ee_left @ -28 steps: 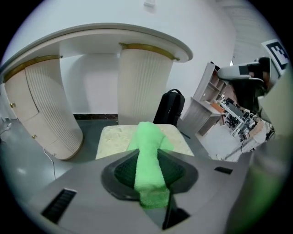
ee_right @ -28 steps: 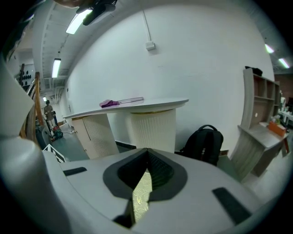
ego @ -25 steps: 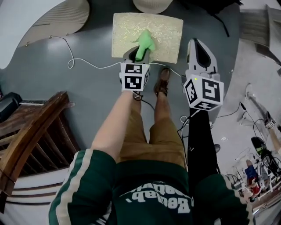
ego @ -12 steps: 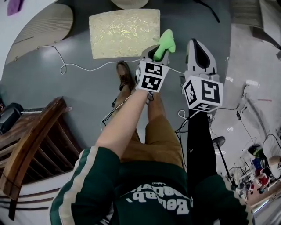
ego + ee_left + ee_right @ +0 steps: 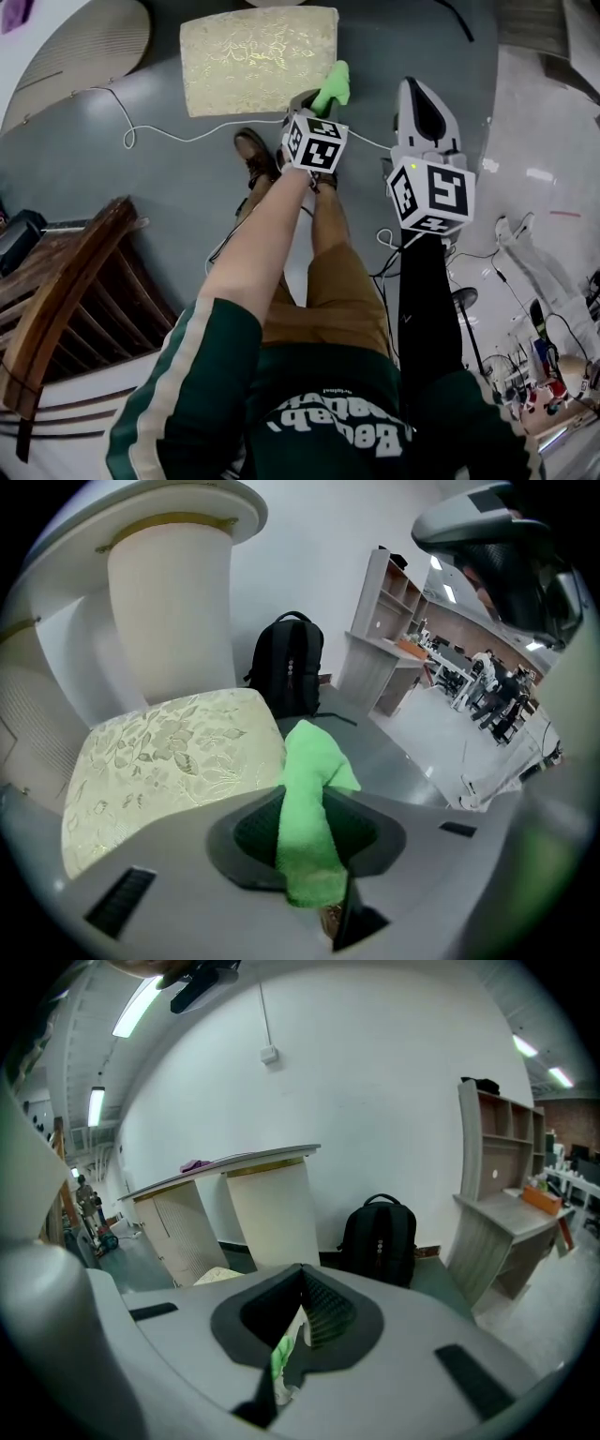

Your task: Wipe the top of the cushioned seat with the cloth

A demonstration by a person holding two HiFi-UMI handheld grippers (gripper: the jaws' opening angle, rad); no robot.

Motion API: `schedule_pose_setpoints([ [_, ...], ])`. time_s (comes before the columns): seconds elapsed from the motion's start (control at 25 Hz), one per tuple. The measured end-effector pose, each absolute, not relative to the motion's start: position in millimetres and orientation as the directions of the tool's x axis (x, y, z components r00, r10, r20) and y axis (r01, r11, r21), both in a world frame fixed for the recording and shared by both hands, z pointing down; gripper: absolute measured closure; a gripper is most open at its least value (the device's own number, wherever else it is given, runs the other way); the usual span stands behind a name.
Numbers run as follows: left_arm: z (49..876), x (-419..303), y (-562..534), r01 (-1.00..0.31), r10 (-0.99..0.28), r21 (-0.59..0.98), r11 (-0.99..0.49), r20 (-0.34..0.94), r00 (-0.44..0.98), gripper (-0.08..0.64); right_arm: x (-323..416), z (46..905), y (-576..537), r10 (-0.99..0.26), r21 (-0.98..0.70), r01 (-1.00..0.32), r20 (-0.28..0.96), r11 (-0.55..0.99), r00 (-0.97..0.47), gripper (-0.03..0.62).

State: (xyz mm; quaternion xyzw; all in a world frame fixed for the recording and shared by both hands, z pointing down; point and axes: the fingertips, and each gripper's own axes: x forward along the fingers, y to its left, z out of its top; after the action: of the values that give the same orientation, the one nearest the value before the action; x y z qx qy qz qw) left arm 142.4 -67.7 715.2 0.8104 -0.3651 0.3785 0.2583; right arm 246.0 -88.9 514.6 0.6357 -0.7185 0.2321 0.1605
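The cushioned seat (image 5: 258, 58) is a pale gold floral square on the grey floor, at the top of the head view. My left gripper (image 5: 319, 105) is shut on a bright green cloth (image 5: 333, 84), held in the air just off the seat's right front corner. In the left gripper view the cloth (image 5: 314, 757) sticks up from the left gripper (image 5: 302, 803), with the seat (image 5: 169, 752) down to the left. My right gripper (image 5: 419, 86) hangs further right, shut and holding nothing. In its own view the right gripper (image 5: 302, 1274) points at a white wall.
A dark wooden chair (image 5: 66, 281) stands at the left. A white cable (image 5: 159, 141) runs along the floor before the seat, near the person's shoe (image 5: 255, 155). Beyond the seat are a white pedestal (image 5: 169, 611), a black backpack (image 5: 289, 672) and a shelf unit (image 5: 497, 1194).
The left gripper lifted the cloth off the seat top and carried it to the right, past the seat's right edge. The right gripper has barely moved.
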Motion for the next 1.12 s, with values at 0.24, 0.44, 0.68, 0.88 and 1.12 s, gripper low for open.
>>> schedule_pose_setpoints([
  [0.24,712.3,129.0,-70.4,-0.81,-0.418,0.147,-0.568,0.796,0.437,0.437,233.4,509.1,-95.8,-0.84,-0.126,-0.986,0.52,0.106,-0.157,0.584],
  [0.44,707.8,94.1,-77.6,-0.84,-0.444,0.153,-0.52,0.792,0.419,0.437,212.7,507.7,-98.8,-0.831,-0.118,-0.984,0.528,0.135,-0.177,0.584],
  [0.68,711.1,19.1,-89.9,-0.877,-0.475,0.134,-0.462,0.798,0.372,0.437,163.1,506.1,-117.9,-0.823,-0.115,-0.975,0.522,0.192,-0.224,0.584],
  [0.88,716.5,-53.9,-97.2,-0.906,-0.488,0.115,-0.407,0.811,0.322,0.437,115.7,508.1,-128.4,-0.815,-0.12,-0.966,0.519,0.23,-0.258,0.584],
  [1.12,719.0,-131.8,-109.1,-0.922,-0.5,0.073,-0.379,0.823,0.271,0.437,67.3,504.9,-137.8,-0.809,-0.119,-0.96,0.518,0.254,-0.278,0.584],
])
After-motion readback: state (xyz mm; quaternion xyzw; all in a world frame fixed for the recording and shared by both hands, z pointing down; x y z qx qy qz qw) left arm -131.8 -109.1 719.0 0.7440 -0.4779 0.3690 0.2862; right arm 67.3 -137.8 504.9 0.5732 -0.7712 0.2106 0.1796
